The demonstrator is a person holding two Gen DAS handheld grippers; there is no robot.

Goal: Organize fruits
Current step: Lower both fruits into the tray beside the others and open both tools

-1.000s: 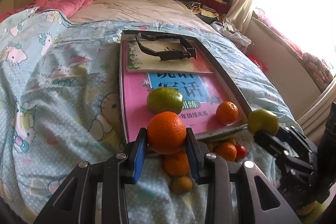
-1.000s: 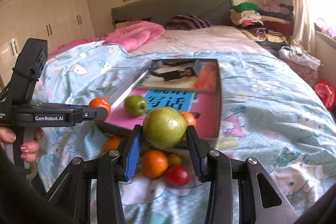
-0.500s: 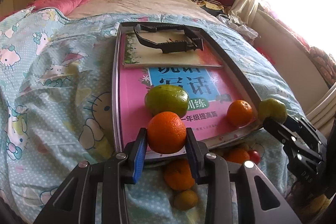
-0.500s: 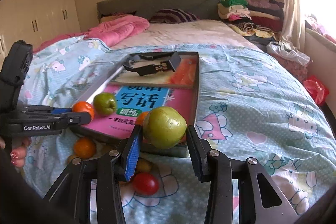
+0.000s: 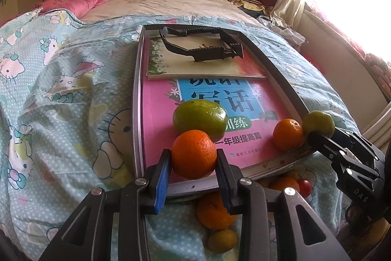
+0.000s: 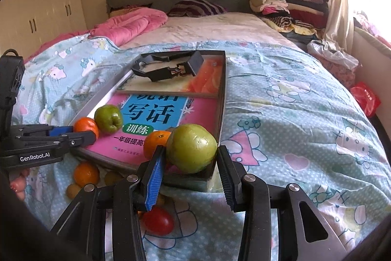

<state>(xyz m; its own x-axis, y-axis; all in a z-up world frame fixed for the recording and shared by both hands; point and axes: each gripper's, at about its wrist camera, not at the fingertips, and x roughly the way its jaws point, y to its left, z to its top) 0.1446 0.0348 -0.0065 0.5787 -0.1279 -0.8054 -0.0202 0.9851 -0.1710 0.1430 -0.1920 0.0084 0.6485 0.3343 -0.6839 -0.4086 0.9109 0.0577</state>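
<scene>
Bed (image 6: 305,114): covered by a light blue cartoon-print sheet; a pink quilt (image 6: 129,26) is bunched near the headboard.
Tray (image 5: 135,114): a long grey-rimmed tray is laid on the bed, with a pink workbook (image 5: 156,124) flat inside it and a second book (image 5: 195,65) over its far end.
Black clamp (image 5: 202,45): a black plastic part is rested on the far book.
Left gripper (image 5: 193,175): its blue-padded fingers are pressed against the sides of an orange (image 5: 194,154), which is held over the near edge of the tray, just in front of a green fruit.
Right gripper (image 6: 189,170): a green apple (image 6: 191,148) is pinched between its fingers at the tray's near right corner; whether the apple is resting on the tray cannot be told.
Green fruit on tray (image 5: 200,118): it is set on the pink workbook, close behind the held orange.
Small orange on tray (image 5: 287,134): it is placed near the tray's right rim, just beside the apple held by the right gripper.
Loose fruit (image 5: 215,214): an orange is left on the sheet below the tray's near edge, with a smaller yellowish fruit (image 5: 222,240) in front of it.
Tomato (image 6: 158,220): a red one is seen on the sheet, under the right gripper.
</scene>
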